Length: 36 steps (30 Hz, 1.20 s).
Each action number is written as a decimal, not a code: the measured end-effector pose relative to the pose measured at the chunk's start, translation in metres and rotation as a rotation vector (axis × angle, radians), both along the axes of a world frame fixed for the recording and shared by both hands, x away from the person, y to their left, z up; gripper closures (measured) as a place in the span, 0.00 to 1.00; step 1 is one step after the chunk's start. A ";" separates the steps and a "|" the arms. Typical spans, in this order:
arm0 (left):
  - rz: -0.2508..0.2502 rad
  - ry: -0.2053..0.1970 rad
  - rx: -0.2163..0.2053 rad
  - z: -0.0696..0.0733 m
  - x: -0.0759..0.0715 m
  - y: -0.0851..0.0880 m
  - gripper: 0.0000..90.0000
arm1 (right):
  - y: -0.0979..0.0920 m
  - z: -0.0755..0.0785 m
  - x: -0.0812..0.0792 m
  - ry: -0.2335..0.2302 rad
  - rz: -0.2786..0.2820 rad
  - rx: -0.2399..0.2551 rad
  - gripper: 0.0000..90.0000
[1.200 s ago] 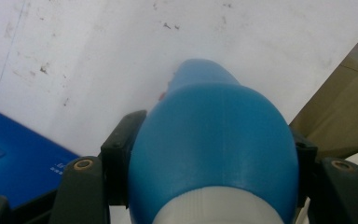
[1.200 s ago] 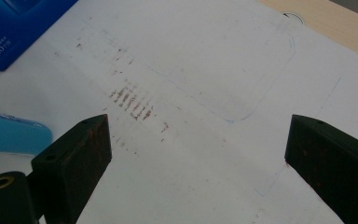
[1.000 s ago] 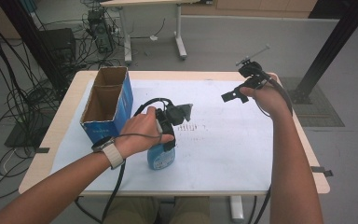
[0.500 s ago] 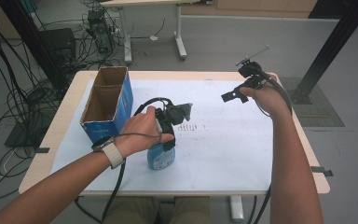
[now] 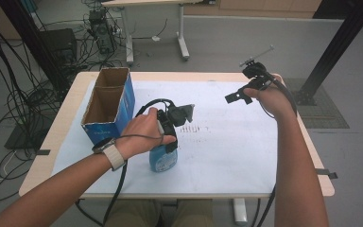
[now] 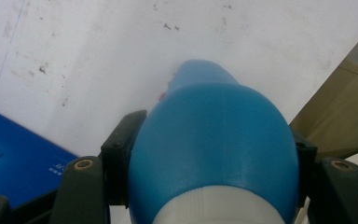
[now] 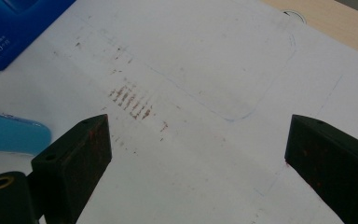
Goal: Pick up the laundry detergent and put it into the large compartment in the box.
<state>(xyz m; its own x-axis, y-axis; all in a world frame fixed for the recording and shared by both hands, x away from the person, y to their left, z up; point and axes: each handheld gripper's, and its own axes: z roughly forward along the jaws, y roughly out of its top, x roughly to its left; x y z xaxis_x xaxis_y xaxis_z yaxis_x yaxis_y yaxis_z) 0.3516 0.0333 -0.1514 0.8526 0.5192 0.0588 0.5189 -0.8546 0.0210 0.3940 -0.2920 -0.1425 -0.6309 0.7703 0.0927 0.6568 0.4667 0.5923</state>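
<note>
Left gripper view, fingers (image 6: 121,154) clamping blue bottle (image 6: 214,140), high view, open cardboard box (image 5: 108,101)

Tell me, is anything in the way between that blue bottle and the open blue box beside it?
Nothing visible is. The left gripper is shut on the blue bottle, which stands on the white sheet just right of the blue box. Between them is bare sheet, and the box's top is open. The right gripper hangs open, far off to the right.

White-covered table (image 5: 246,161) bears box (image 5: 108,105) and bottle (image 5: 162,159).
</note>
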 end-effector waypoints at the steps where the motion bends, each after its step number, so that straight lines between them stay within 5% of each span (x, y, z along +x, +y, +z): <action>1: 0.000 0.000 0.000 0.000 0.000 0.000 0.43 | 0.000 0.000 0.000 0.000 0.000 -0.001 0.08; 36: 0.002 -0.004 -0.005 0.000 -0.002 0.002 0.42 | 0.002 -0.001 0.001 0.001 0.009 -0.002 0.08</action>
